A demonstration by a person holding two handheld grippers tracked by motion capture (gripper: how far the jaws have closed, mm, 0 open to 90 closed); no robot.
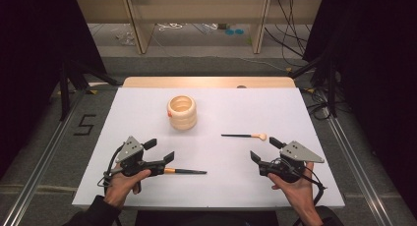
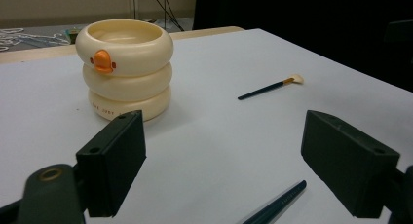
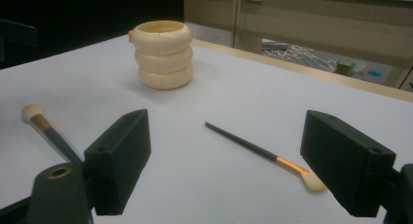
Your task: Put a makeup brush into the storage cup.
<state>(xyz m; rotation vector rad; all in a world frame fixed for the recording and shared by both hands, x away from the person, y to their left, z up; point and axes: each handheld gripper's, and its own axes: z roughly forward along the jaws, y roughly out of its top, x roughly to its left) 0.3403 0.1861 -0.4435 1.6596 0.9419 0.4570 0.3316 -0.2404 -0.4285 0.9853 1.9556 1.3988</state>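
Biggest risk I can see: these makeup brushes are thin and lie flat on the white table, so a jaw coming down on one could just skid it away or roll it, and if either one gets carried to the cream three-ring stacked cup with the little orange duck bill, a tilted drop could clip the rim and tip the thing, since it looks light and nothing braces it. Taking that cup as the landmark: the dark-handled brush with the pale fluffy head lies to the right of the cup and a bit nearer the person, well apart from it, with its head pointing away from the cup. The right gripper sits nearer the person than that brush, jaws spread wide with nothing in them, and the brush head is just beside its far jaw. The second dark brush with the gold ferrule lies on the person's side of the cup, and the left gripper has its jaws wide too, with the ferrule end right at its near jaw but not pinched.
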